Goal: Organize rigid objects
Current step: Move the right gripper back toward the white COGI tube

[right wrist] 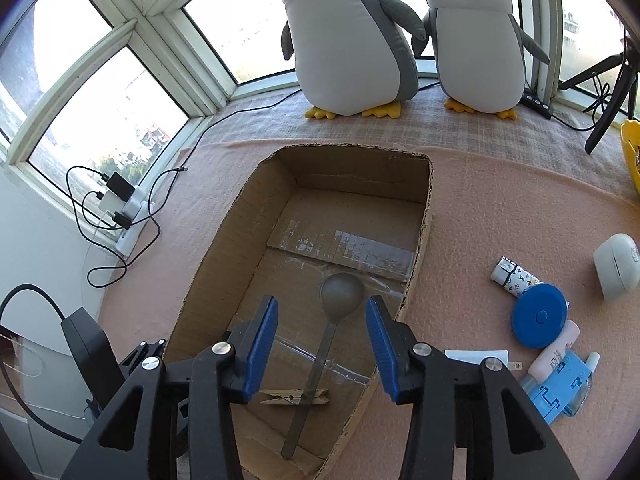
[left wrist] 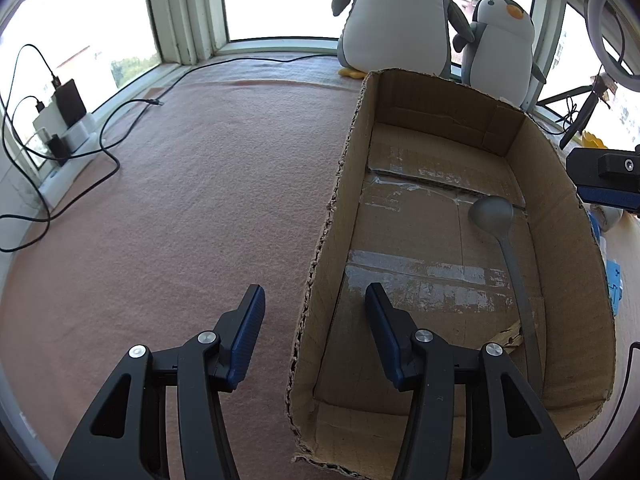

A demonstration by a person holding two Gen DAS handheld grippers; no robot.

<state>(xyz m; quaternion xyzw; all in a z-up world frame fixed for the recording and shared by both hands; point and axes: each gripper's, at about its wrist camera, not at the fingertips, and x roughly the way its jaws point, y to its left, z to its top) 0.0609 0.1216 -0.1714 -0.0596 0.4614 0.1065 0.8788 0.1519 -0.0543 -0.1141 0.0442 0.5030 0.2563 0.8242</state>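
An open cardboard box (left wrist: 344, 184) (right wrist: 224, 240) lies on the pink cloth. Inside it lie a grey spoon (left wrist: 508, 256) (right wrist: 324, 340) and a wooden clothespin (right wrist: 294, 397). My left gripper (left wrist: 316, 304) is open and empty, straddling the box's left wall. My right gripper (right wrist: 322, 316) is open and empty, hovering above the spoon. To the right of the box lie a blue round tape measure (right wrist: 540, 320), a patterned tube (right wrist: 516, 278), a small white bottle (right wrist: 554, 354), a blue boxed bottle (right wrist: 564, 384) and a white case (right wrist: 616, 266).
Two plush penguins (right wrist: 352, 40) (right wrist: 476, 44) stand by the window behind the box. A power strip with chargers and cables (right wrist: 124, 208) lies at the left. A tripod (right wrist: 612, 92) and a yellow object (right wrist: 632, 152) are at the right.
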